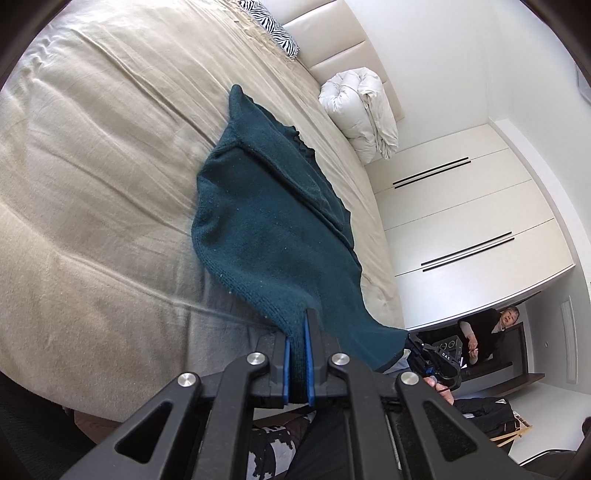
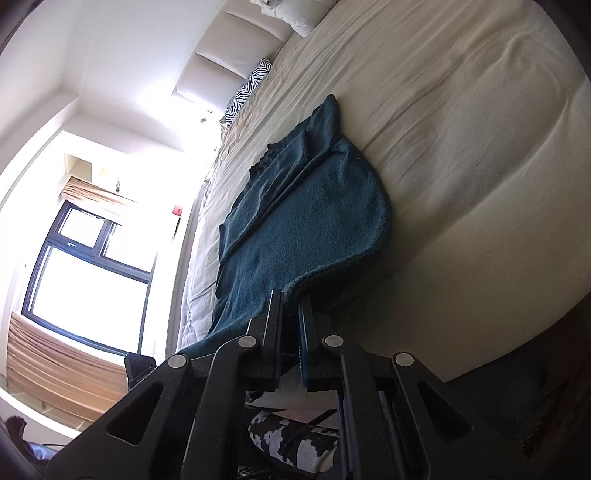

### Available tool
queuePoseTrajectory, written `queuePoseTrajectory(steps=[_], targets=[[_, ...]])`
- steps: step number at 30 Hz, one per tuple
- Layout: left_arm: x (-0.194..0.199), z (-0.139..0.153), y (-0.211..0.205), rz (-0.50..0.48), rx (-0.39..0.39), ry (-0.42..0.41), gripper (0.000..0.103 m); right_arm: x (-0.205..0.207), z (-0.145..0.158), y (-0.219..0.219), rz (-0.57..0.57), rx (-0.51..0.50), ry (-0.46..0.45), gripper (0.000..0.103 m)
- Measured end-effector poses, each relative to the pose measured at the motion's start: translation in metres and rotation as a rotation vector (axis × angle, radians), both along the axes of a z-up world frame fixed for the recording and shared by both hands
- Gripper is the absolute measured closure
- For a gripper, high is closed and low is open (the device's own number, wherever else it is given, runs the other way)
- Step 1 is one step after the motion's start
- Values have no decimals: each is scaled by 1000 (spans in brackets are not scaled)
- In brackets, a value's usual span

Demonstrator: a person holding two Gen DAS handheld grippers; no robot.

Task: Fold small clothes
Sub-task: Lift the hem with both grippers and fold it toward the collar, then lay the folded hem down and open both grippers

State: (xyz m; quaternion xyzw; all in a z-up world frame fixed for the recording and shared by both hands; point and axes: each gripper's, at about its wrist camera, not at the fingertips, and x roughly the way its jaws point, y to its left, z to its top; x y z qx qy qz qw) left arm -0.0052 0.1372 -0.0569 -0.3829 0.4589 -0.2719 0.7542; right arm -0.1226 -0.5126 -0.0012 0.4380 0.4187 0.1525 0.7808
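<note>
I have the near hem of the teal knit sweater point(image 1: 266, 221) pinched at two corners, one in each hand, so I judge this to be the start of a fold: bottom edge gripped, ready to be carried over the body of the garment. My left gripper point(image 1: 298, 332) is clenched on the fabric, a thick wad of knit wedged between its blue pads point(image 1: 286, 365). My right gripper point(image 2: 290, 314) is clamped too, with the sweater's edge running in between its fingers.

The sweater lies stretched away from me on the beige bed sheet point(image 1: 92, 184), near edge lifted into my jaws, the far part flat with a sleeve already folded across it. It sits toward the right edge of the bed as my left camera shows it. A bundled white duvet point(image 1: 362, 110) and a zebra-print pillow point(image 1: 273, 26) rest well beyond it, by the headboard.

Next, I think, both hands must rise together and travel toward the far end, keeping the hem taut and level so the fold lands square, then let go only once the edge lies on the cloth.

Both my grippers point forward and somewhat downward at the bed, side by side, each rolled a little.
</note>
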Motion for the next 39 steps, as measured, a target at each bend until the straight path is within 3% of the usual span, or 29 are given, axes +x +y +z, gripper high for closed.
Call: queuePoseTrajectory(steps=[12,21,30,39], targets=[[59,21,4,70,-130,-11,96,57,15,-2,-61,52,-62,97],[136,20,12,151,-195,6,96,135,13,-26,-183,109,-86,97],[228,7,8,200,-220,48,96,240,3,-31,-210,70,-69,97],[315,-9,5,224,-168,84,96,342,-28,-34,-227,3,0,97]])
